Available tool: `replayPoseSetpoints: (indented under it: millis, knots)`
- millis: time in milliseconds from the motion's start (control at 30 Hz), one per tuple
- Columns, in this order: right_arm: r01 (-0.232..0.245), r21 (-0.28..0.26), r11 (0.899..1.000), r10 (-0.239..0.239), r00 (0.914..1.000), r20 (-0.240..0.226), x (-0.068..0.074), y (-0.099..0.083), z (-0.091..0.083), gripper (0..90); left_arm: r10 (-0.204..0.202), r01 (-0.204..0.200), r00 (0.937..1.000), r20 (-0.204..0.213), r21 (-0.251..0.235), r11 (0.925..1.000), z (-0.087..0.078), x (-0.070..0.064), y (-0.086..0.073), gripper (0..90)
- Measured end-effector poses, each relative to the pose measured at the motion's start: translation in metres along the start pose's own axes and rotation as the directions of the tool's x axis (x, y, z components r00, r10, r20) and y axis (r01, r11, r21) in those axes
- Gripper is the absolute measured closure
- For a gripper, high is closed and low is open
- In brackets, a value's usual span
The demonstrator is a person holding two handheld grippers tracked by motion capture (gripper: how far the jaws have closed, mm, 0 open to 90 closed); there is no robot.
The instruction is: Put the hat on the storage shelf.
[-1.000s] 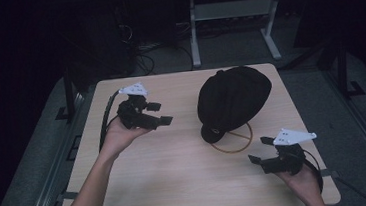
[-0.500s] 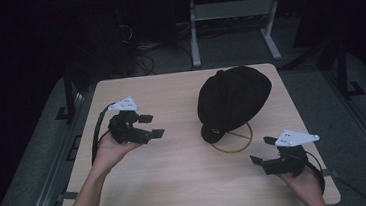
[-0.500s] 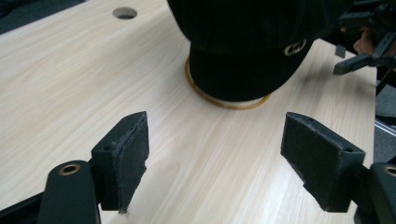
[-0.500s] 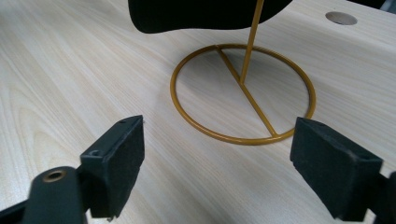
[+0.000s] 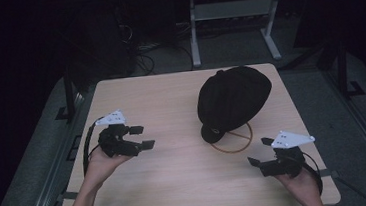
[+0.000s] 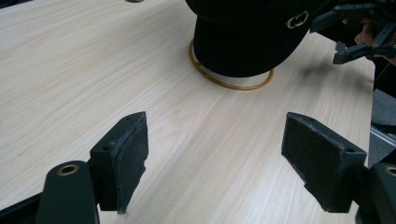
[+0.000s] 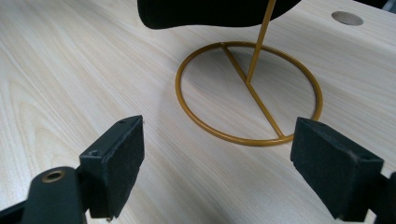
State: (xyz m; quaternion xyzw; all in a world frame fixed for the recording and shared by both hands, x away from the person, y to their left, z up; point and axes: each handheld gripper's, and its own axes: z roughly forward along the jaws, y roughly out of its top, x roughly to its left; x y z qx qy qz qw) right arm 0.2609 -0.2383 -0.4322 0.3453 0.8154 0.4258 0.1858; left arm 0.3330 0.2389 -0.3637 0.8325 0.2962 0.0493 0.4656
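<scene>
**Left gripper drawn back toward the near edge; cap sits on its stand**

Since a second ago the left gripper has come away from the middle of the table toward the person's side and the left edge, while the right gripper has barely shifted at the near right corner.

Both claws stand wide apart. In the left gripper view the two black padded jaws frame bare wood, with nothing between them and nothing touching the pads. The right gripper view shows the same: jaws spread, pads clear of everything, held above the tabletop.

A black cap rests on a gold wire stand on the right half of the table, well apart from the left gripper and near the right one. Its brim points toward the person and carries a small gold emblem. The stand's ring base lies flat on the wood, crossed by a single bar, from which a thin upright rod rises into the cap. The ring sits just beyond the right gripper's jaws, not between them.

A round hole shows in the tabletop past the stand.

Each hand grips its tool from below, the left hand and the right hand both at the near edge.
</scene>
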Motion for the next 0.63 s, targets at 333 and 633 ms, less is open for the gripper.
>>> replayPoseSetpoints:
  millis: [333, 633]
  knots:
    - [-0.005, 0.006, 1.000, 0.005, 1.0000, 0.002, 0.000, -0.002, -0.001, 17.3, -0.025, 0.025, 0.9997, 0.004, -0.044, 0.9987, -0.006, -0.005, -0.018, 22.1]
    - [-0.040, -0.016, 0.999, 0.040, 0.9992, 0.009, -0.005, -0.008, -0.004, 17.3, -0.056, 0.057, 0.9983, 0.016, -0.081, 0.9951, -0.019, -0.005, -0.026, 21.3]
